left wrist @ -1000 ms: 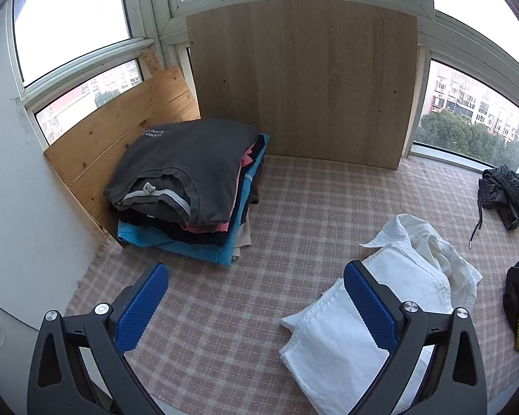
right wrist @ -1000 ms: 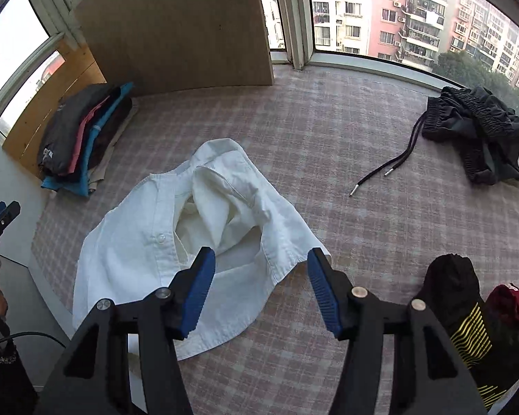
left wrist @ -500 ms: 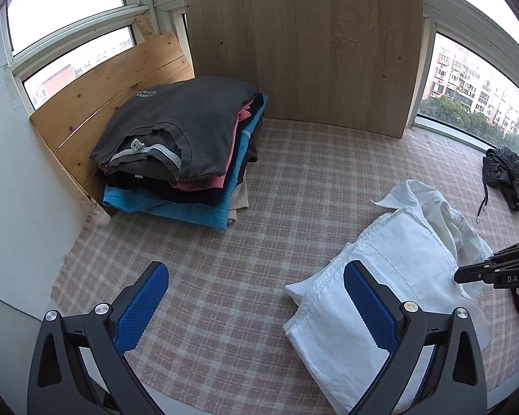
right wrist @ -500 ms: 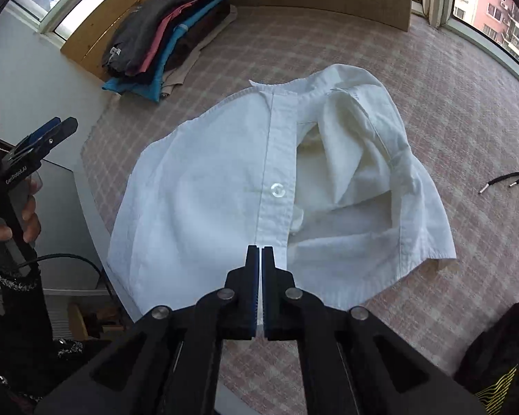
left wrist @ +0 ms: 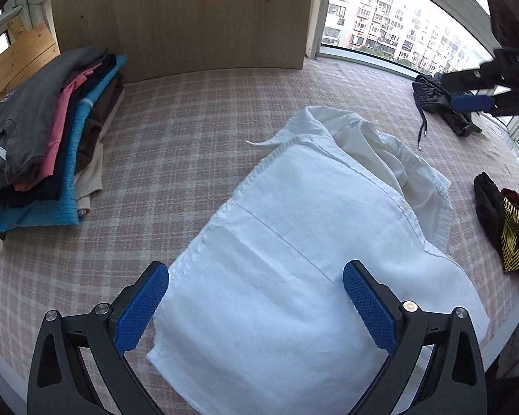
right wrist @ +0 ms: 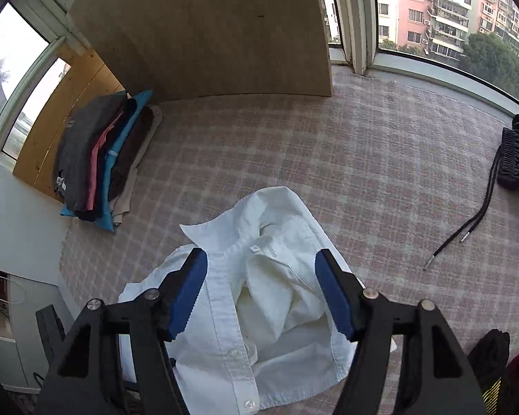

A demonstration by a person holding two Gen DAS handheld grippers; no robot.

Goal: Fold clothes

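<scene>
A white button-up shirt (left wrist: 304,242) lies crumpled on the pink checked cloth (left wrist: 176,145). In the right wrist view the shirt (right wrist: 245,314) shows its collar, label and button placket. My left gripper (left wrist: 256,306) hovers open over the shirt's near flat part, nothing between its blue pads. Above the collar area, my right gripper (right wrist: 261,297) is open too, holding nothing. It also appears at the upper right of the left wrist view as the right gripper (left wrist: 481,100), well above the cloth.
A stack of folded clothes (left wrist: 48,145) sits at the left against wooden boards (left wrist: 207,17); the same stack (right wrist: 103,162) shows in the right wrist view. A black drawstring garment (right wrist: 515,159) lies far right. A black and yellow garment (left wrist: 505,224) lies near the right edge.
My right gripper, shut on the shirt's placket half a second ago, has opened and lifted toward the collar. My left gripper has moved right over the shirt, still open.
</scene>
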